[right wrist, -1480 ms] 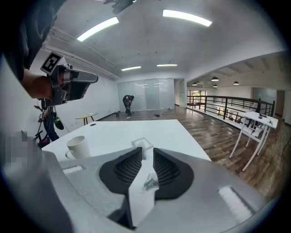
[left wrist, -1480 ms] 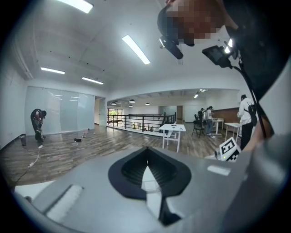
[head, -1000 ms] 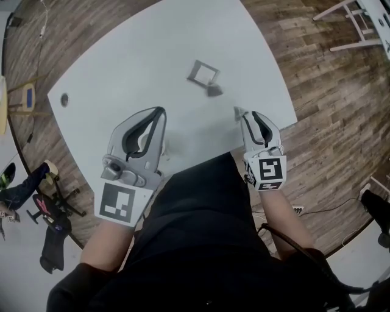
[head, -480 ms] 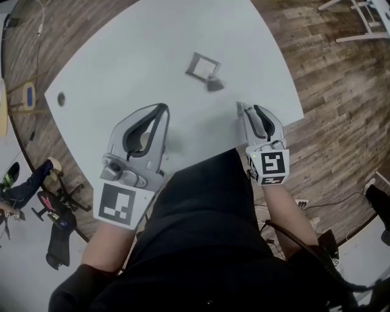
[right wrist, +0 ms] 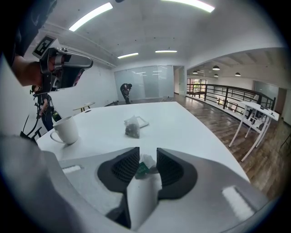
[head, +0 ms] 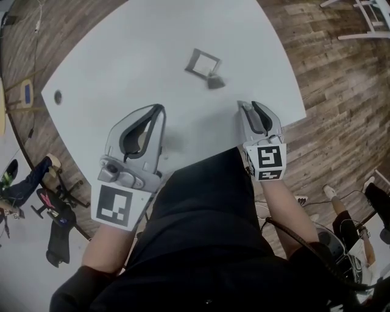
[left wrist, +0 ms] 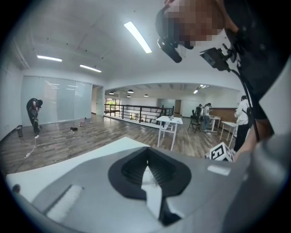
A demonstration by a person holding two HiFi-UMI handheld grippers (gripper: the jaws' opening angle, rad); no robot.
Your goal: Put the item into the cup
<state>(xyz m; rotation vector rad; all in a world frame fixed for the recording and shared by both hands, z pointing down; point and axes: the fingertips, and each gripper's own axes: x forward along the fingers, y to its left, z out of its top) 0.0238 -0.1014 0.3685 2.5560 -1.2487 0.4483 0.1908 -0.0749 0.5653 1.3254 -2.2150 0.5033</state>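
A white mug stands on the white table, to the left in the right gripper view. In the head view my left gripper mostly hides it. A dark tea bag lies beside its torn square wrapper. My right gripper hovers near the table's front right edge, short of the tea bag, shut on a small green-and-white paper tag. My left gripper is held above the mug with its pads together and nothing between them.
A small dark hole sits near the table's left edge. Wooden floor surrounds the table, with white furniture at the far right and dark gear on the floor at the left. My black-clad body fills the near side.
Both grippers have stayed almost where they were. The view has shifted slightly, so the table sits a little higher in the picture.
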